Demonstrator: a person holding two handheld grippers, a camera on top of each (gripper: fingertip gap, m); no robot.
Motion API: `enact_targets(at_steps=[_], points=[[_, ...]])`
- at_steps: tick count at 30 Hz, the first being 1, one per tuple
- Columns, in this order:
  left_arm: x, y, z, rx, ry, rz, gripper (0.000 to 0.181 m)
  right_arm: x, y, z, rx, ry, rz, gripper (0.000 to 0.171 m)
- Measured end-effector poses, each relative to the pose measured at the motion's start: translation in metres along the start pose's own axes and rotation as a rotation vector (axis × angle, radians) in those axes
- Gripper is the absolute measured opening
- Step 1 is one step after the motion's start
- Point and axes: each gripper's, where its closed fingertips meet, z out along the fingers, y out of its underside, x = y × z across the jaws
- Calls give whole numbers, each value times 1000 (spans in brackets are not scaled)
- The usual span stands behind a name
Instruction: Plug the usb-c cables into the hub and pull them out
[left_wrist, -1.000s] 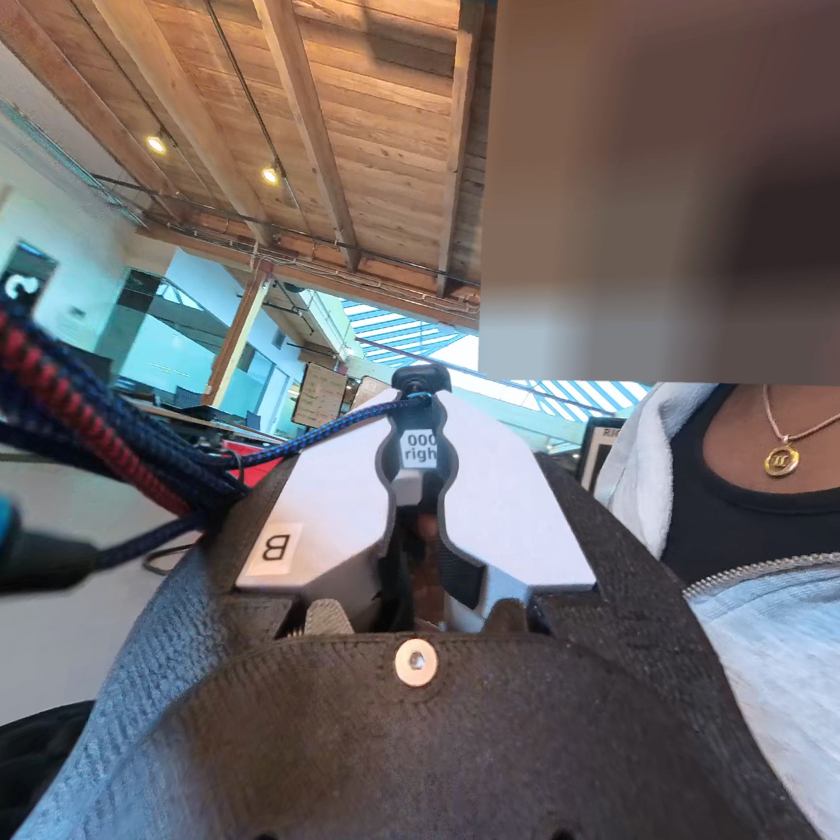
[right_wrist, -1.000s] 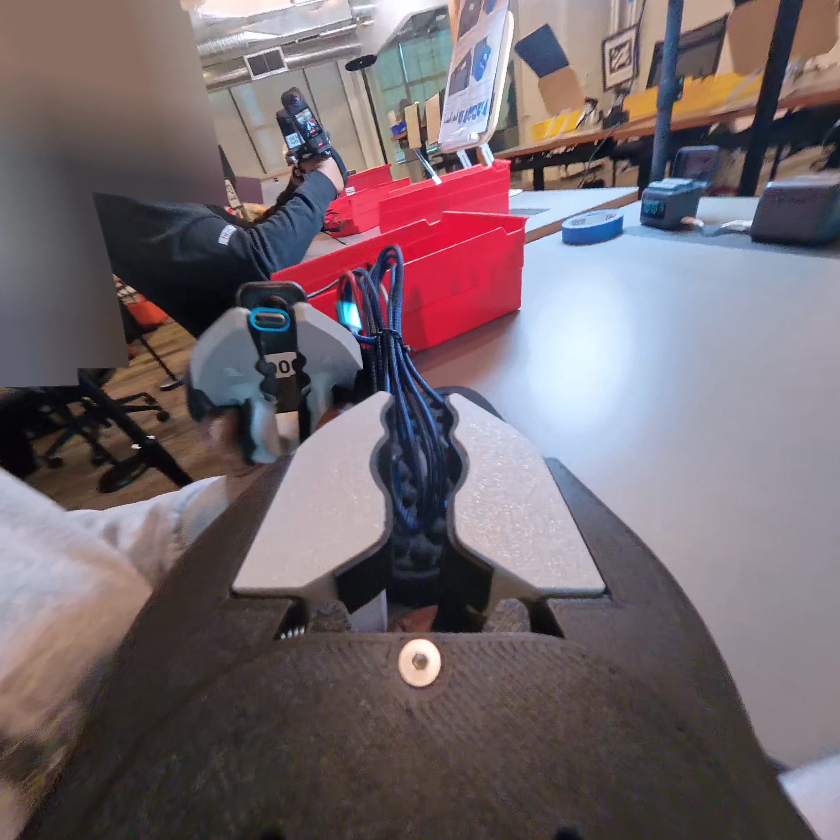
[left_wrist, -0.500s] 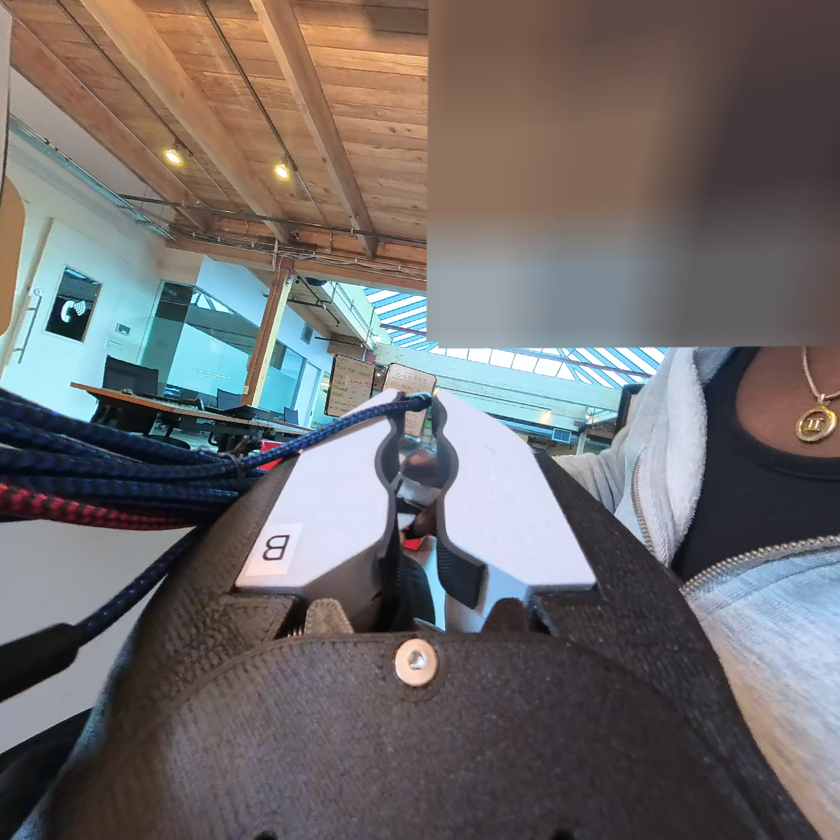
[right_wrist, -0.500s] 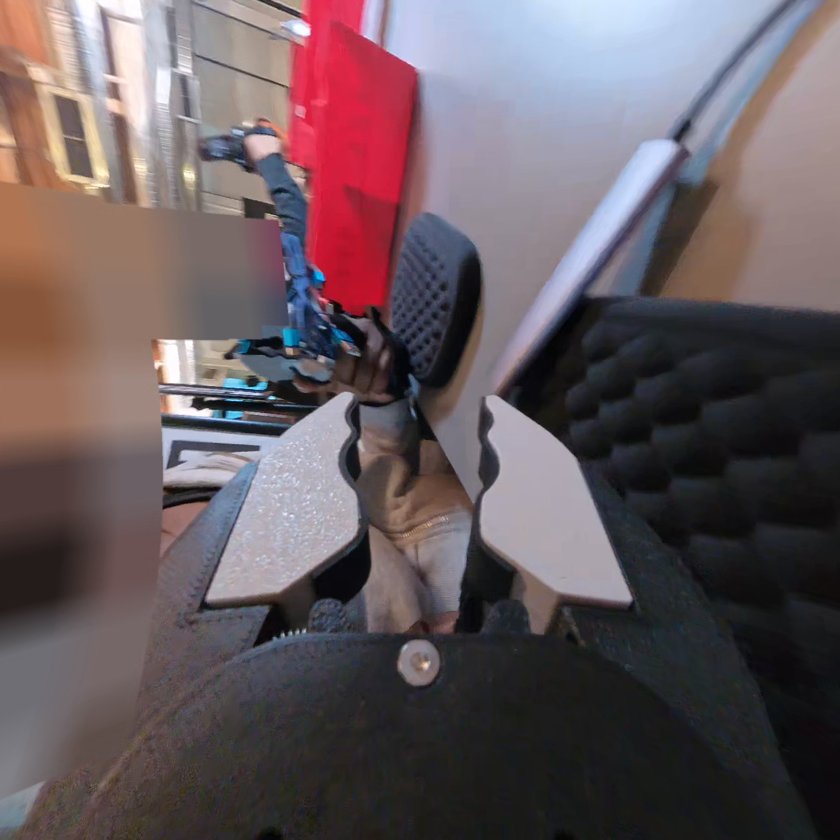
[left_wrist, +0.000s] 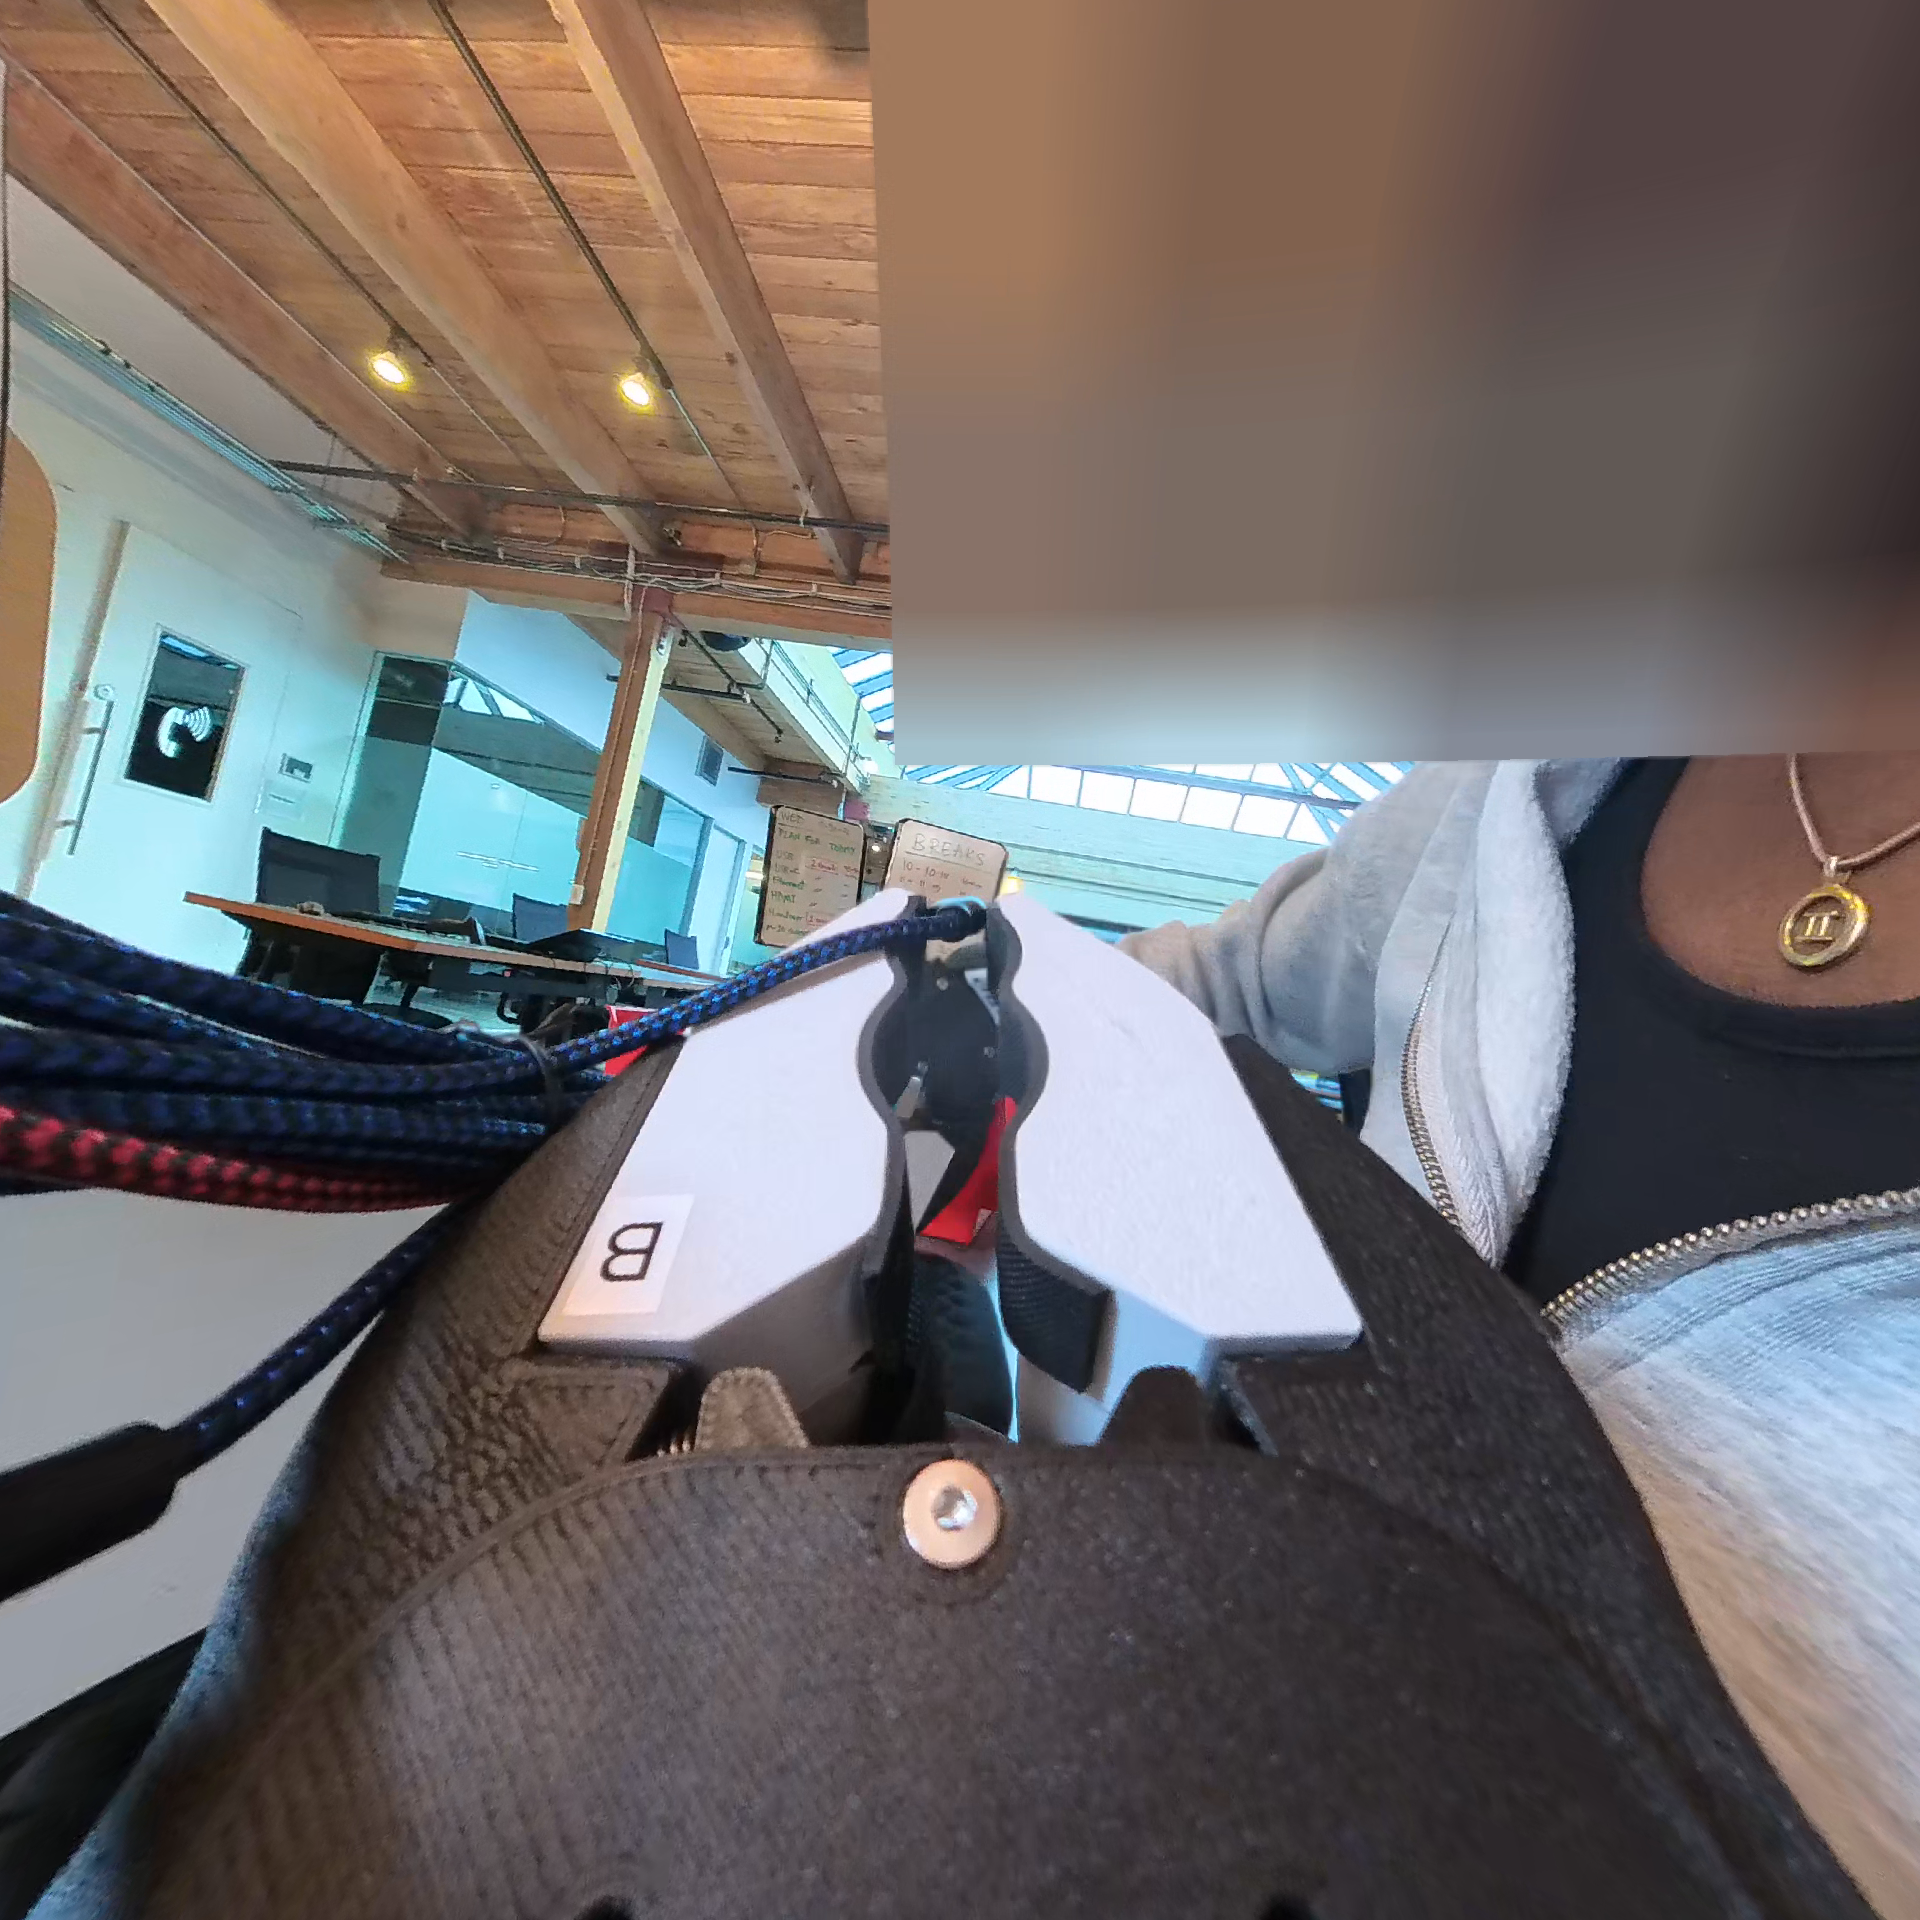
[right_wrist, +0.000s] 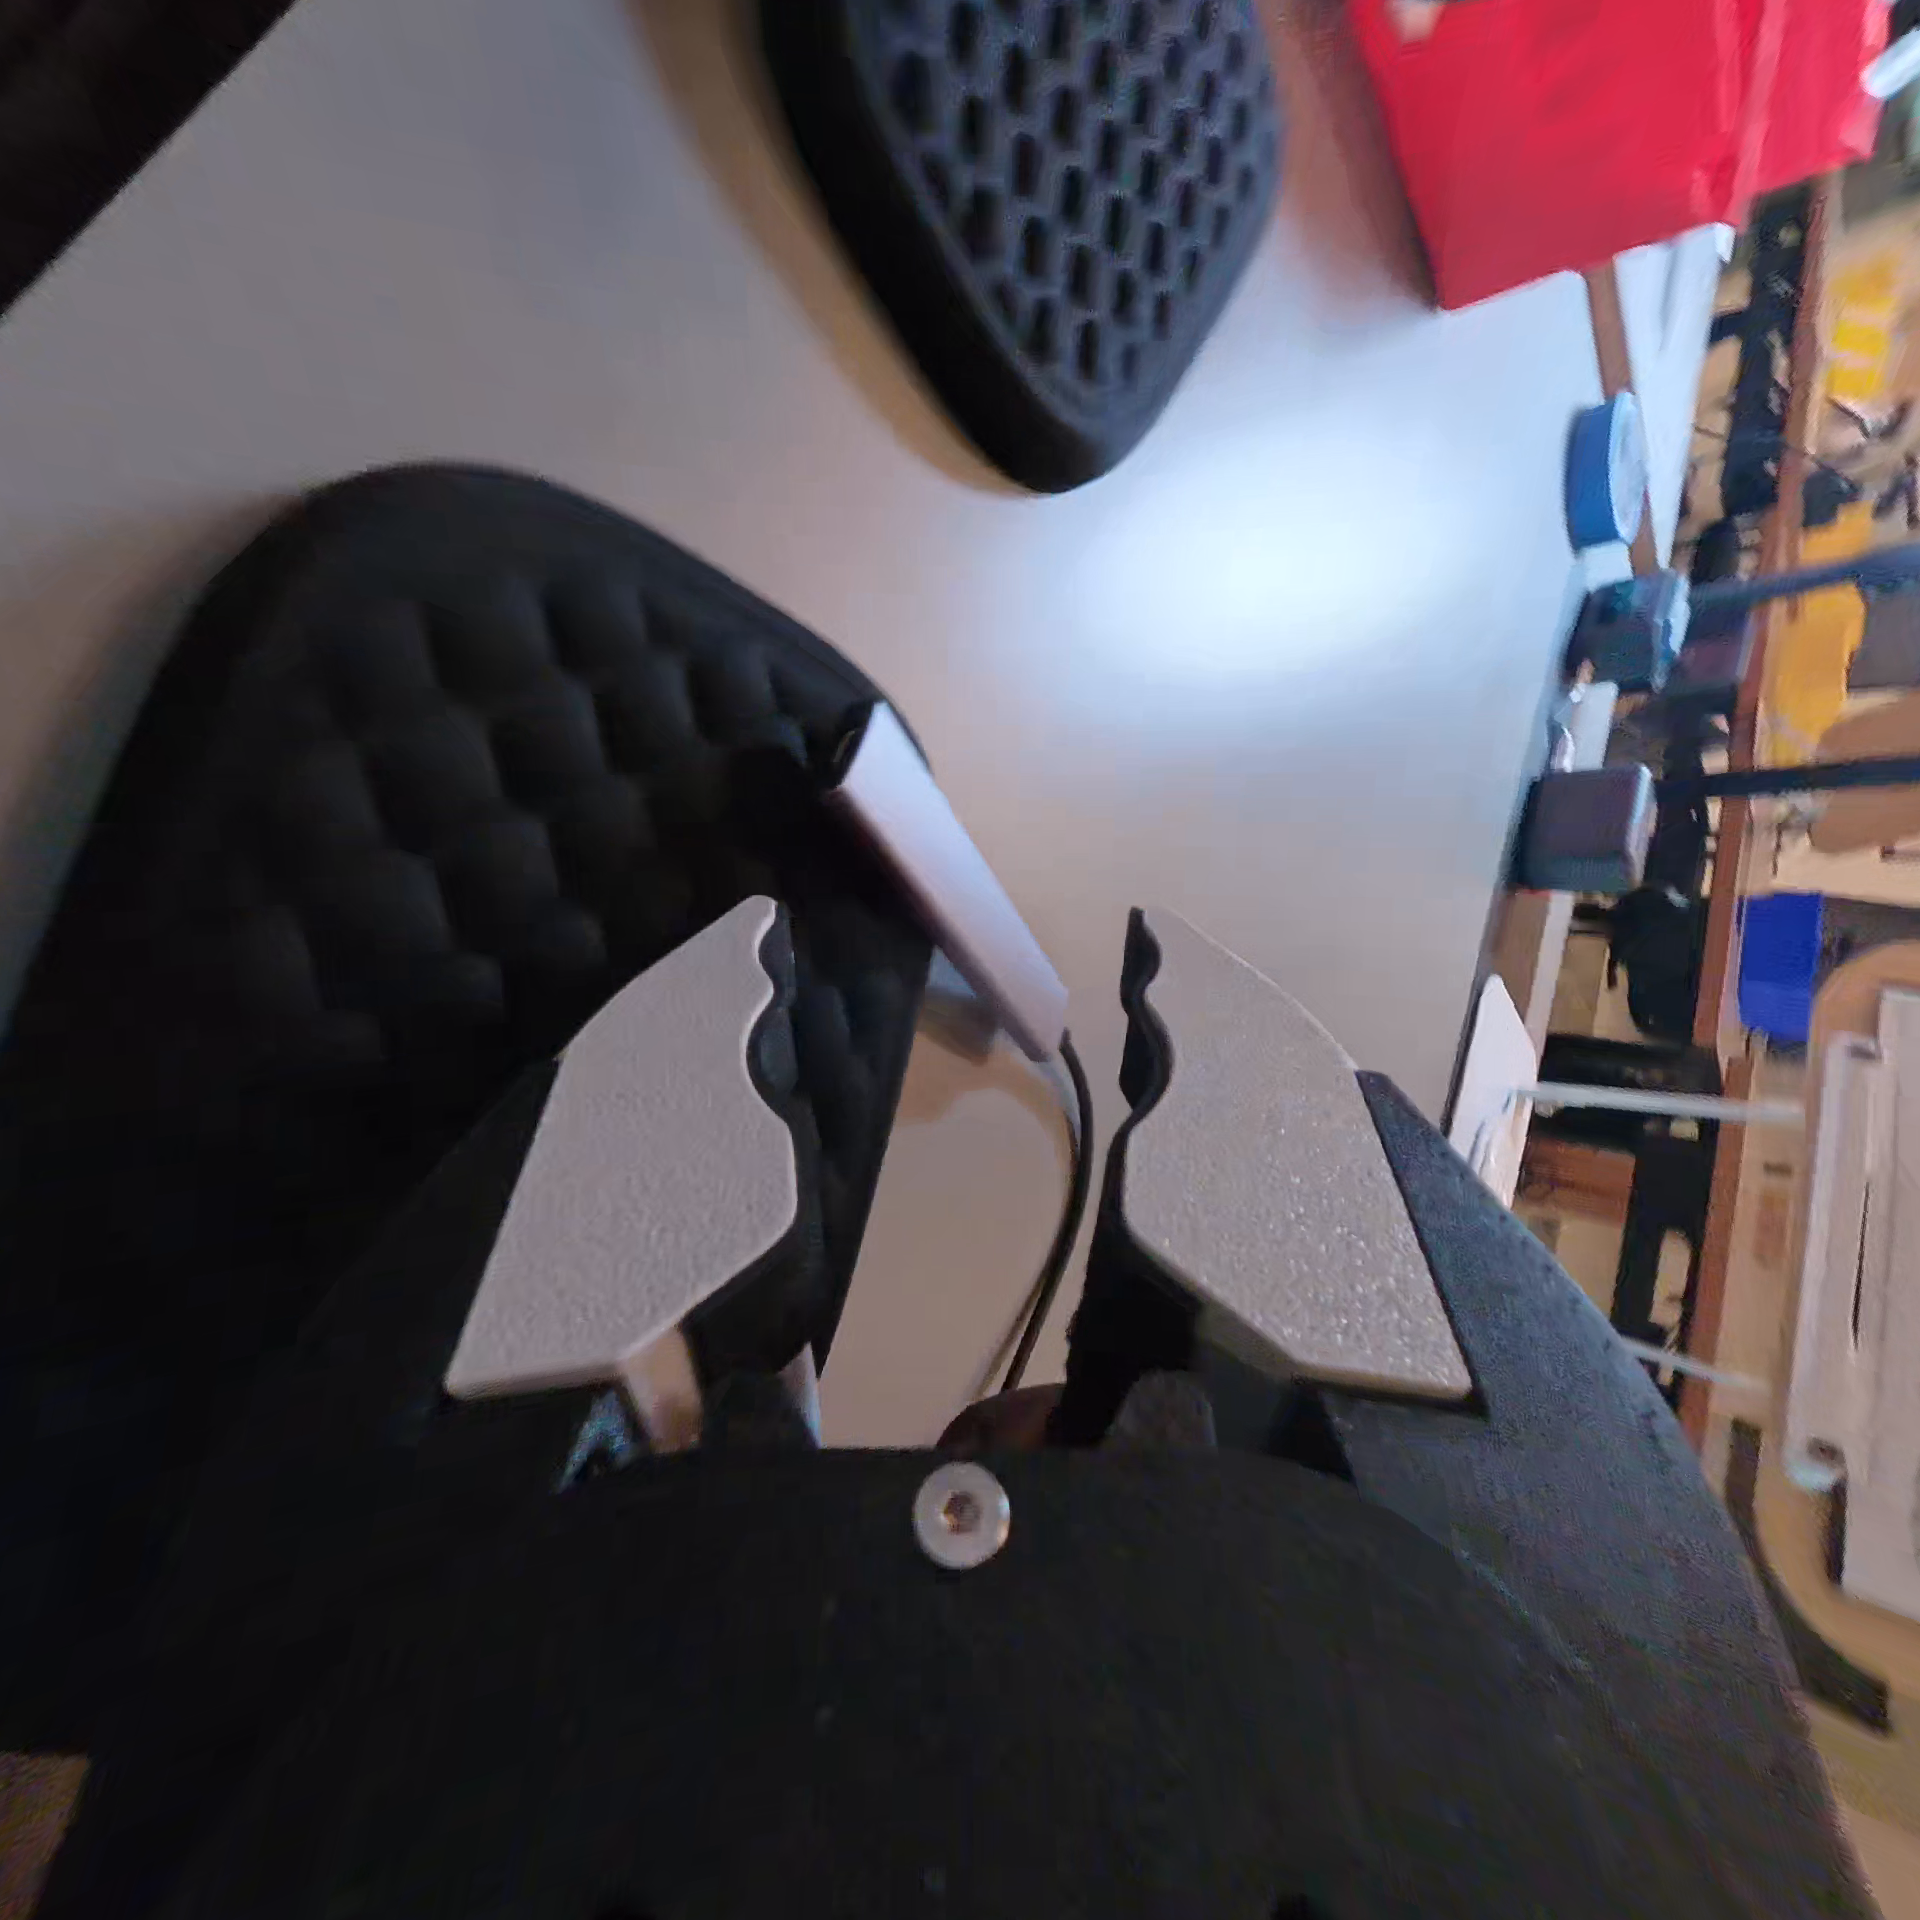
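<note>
Early stage, nothing plugged yet: L gripper (left_wrist: 951, 925) pinches cable (left_wrist: 727, 992) of bundle, R gripper (right_wrist: 951, 971) open, empty, nearing hub (right_wrist: 940, 883) on desk (right_wrist: 1195, 675).

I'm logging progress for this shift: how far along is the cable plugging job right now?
Done: nothing looks plugged. The slim silver-white hub lies on the black dimpled foam pad with no braided cable seen in it.
In hand: the left tool is shut on a blue braided cable; the open right tool has the hub's near end between its fingers.
Left: all plugging and unplugging.
</note>
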Motion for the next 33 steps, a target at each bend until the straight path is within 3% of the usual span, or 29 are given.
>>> enact_targets(at_steps=[6,11,17,21,24,33], points=[[0,3,1,-14,6,-6,11,-1,-6,14,98,-23,-100,48],[-1,4,2,-27,11,-15,11,-13,-10,26,137,-142,-167,19],[-1,4,2,-21,14,-22,11,-8,-12,19,30,-276,-63,10],[0,4,2,-23,16,-21,11,-11,-29,-13,-77,-528,65,9],[1,5,3,-35,17,-11,11,-25,-30,-11,-146,-620,111,9],[-1,10,5,-66,-22,22,12,-43,-24,15,-171,-580,161,8]])
